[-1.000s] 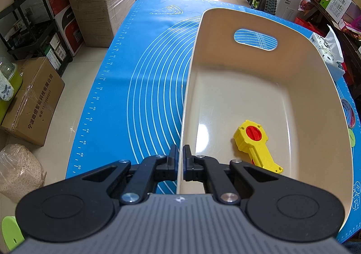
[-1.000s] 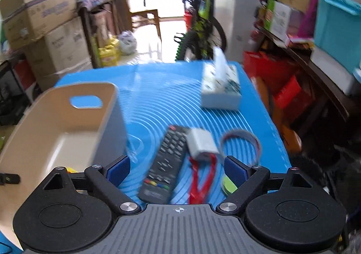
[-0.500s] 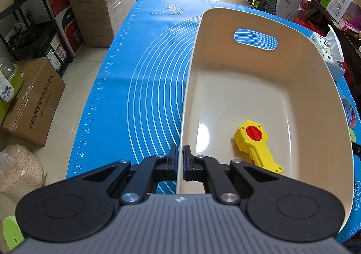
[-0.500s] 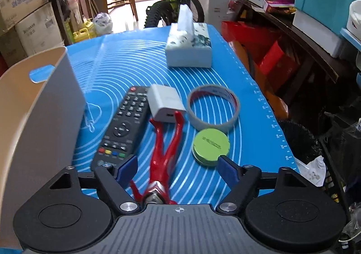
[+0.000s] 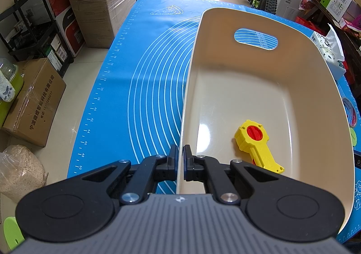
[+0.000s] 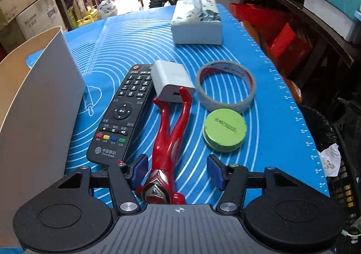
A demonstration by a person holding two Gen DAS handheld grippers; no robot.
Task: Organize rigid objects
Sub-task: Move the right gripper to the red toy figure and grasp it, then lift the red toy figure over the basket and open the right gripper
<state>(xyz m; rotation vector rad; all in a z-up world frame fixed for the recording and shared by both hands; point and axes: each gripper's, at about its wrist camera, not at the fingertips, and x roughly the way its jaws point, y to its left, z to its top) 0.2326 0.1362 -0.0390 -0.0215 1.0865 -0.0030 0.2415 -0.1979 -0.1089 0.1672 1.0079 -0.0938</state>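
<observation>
**A:** What has just changed on your side?

**B:** My right hand-held gripper [image 6: 178, 169] has dropped low over the surface [image 6: 279, 105] and moved in on the red figure [image 6: 168, 141]. A second ago it hung higher and farther back, with the bin's interior in its view; now the blue pads stand wide apart on either side of the figure's head and shoulders at the bottom centre of the frame. The left pad [image 6: 138, 169] is close against the shoulder, and I cannot tell whether it touches; the right one stands clear. Nothing is held yet.

**A:** So what does that mean for the tidying?

**B:** I judge the figure is my next pick. It lies lengthwise, feet toward the white charger [image 6: 171, 83], so closing here should catch it across the shoulders.

**A:** And your left?

**B:** My left hand-held gripper [image 5: 180, 165] has not moved. It stays pinched on the near rim of the beige bin [image 5: 259, 87], one finger inside the wall, one outside, steadying it.

**A:** What sits around?

**B:** Inside the bin, at the lower right of that frame, a yellow toy [image 5: 255, 144] is already stowed. Outside, just left of the figure, lies the black remote [image 6: 124, 114]; to the right, the green tin [image 6: 224, 130] touches the tape roll [image 6: 225, 85]. A tissue box [image 6: 197, 25] stands farther up.
</observation>
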